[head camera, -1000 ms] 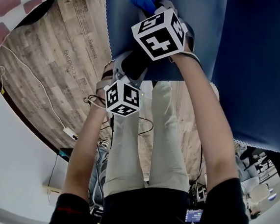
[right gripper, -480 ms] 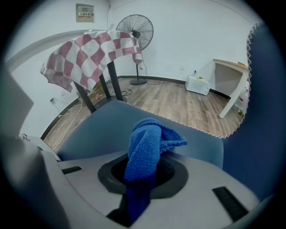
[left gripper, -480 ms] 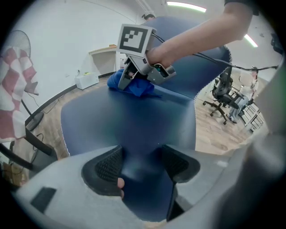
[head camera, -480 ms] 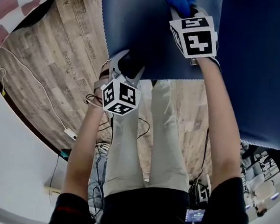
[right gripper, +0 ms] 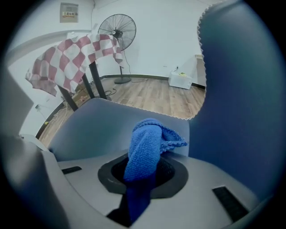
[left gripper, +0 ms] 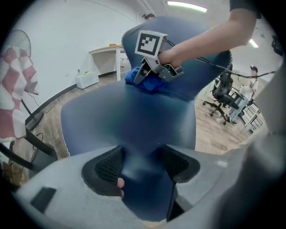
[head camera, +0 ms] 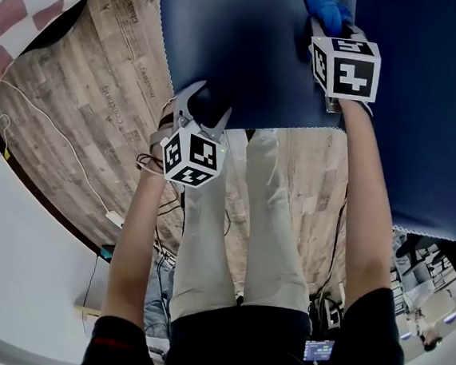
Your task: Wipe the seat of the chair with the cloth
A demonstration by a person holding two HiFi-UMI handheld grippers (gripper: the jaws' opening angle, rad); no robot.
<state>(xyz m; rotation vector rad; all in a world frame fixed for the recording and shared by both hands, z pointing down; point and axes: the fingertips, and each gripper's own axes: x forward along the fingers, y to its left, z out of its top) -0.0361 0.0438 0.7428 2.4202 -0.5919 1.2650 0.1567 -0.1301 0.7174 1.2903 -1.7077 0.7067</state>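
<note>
- Right hand-held gripper (right gripper: 143,174) pinches the one blue cloth (right gripper: 145,143), which lies on the chair seat (head camera: 249,51) near the backrest (head camera: 419,116).
- Left hand-held gripper (left gripper: 142,163) clamps the seat's front edge.
- Only the right gripper view shows one fan (right gripper: 117,29); only the left gripper view shows office chairs (left gripper: 223,89).

Chair seat (head camera: 249,51) ahead of person; backrest (head camera: 427,117) at its right. Left gripper (head camera: 201,109) at seat's near edge, left part, edge between its jaws. Right gripper (head camera: 327,27) farther in, on seat's right part, near backrest. Cloth (head camera: 323,9) between its jaws, free end on seat. Person's legs (head camera: 239,235) below seat's near edge, between both arms. Table (head camera: 16,5) well left of chair; fan (right gripper: 117,29) behind table. Office chairs (left gripper: 225,89) beyond backrest.
</note>
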